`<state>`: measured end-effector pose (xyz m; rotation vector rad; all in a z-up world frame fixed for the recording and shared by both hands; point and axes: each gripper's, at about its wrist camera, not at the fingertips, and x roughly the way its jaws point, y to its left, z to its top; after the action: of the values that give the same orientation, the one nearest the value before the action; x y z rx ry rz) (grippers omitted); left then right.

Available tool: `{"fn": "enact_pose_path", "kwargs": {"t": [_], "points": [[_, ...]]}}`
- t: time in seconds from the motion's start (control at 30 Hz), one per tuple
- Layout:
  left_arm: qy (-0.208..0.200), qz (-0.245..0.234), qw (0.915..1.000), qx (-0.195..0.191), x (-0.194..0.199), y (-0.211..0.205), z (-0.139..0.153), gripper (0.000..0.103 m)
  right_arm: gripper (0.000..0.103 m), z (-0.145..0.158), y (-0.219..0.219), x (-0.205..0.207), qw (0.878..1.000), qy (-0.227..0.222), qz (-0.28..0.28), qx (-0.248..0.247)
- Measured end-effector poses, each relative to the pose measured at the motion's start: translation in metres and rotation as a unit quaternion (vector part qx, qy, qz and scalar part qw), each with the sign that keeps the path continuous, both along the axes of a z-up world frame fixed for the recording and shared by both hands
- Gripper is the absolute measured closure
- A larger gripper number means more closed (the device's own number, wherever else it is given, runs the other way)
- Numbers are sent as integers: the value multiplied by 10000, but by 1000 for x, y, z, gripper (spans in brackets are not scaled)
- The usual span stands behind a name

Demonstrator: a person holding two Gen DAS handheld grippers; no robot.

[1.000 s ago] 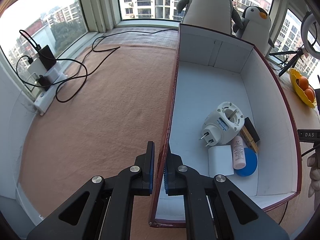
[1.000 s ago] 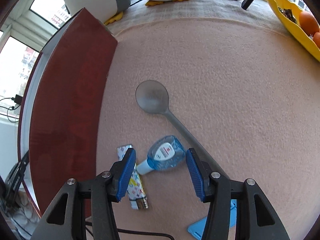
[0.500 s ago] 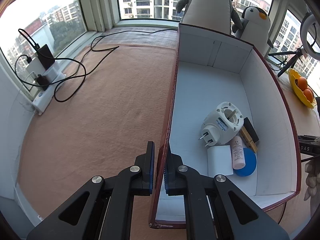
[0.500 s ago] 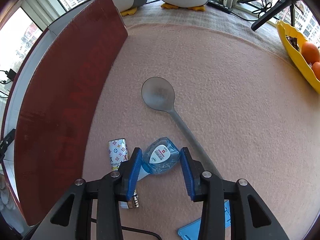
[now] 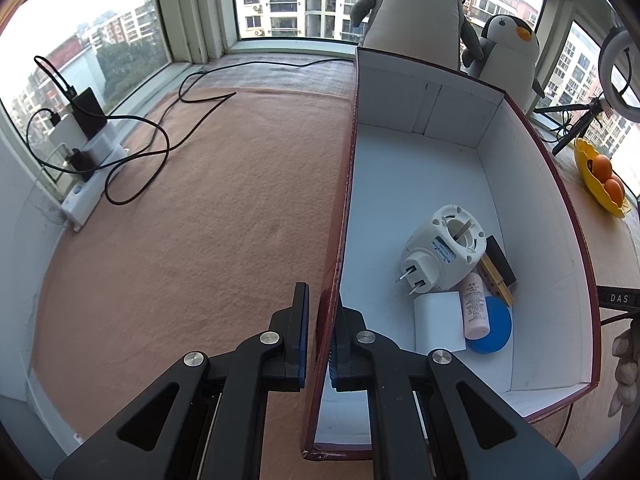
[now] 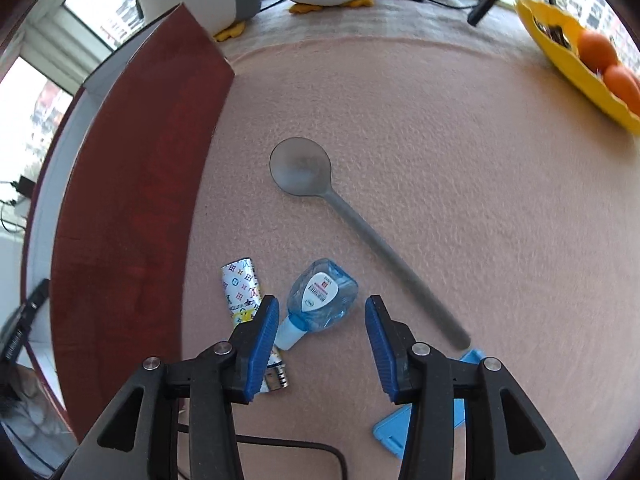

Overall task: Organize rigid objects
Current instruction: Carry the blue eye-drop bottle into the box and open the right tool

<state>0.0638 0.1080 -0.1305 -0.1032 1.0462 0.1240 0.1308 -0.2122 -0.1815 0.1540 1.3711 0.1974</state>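
Boxed: plug adapter, tube, others. Outstanding: blue bottle between the part-open right hand-held gripper, jaws just reopening; spoon beyond. Left hand-held gripper clamps the box wall.

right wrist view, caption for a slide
Open right gripper above a small blue bottle lying beside a grey spoon.
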Motion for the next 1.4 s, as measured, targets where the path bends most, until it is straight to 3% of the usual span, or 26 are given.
{"fn": "enact_pose_path", "kwargs": {"t": [0.13, 0.17, 0.43, 0.77, 1.0, 1.13, 1.4], "points": [[10, 14, 10000, -54, -1, 0, 0, 95, 64, -4, 6, 3, 9999, -16, -34, -163], [7, 20, 10000, -80, -1, 1, 0, 95, 69, -6, 9, 9, 9997, -33, -5, -222], [-9, 17, 9999, -120, -2, 2, 1, 95, 70, -2, 12, 6, 9987, -307, 106, -395], [-31, -54, 9999, -161, 0, 1, -1, 95, 70, 72, 21, -11, 9914, -1273, 63, -299], [-55, -120, 9998, -176, 0, 1, 0, 96, 70, 123, 65, -22, 9808, -1856, 585, 139], [-58, -150, 9997, -171, 1, 1, -1, 97, 70, 133, 96, -36, 9762, -1938, 935, 271], [-90, -199, 9996, -187, 2, 1, -1, 97, 70, 122, 140, -49, 9720, -1866, 1411, 238]]}}
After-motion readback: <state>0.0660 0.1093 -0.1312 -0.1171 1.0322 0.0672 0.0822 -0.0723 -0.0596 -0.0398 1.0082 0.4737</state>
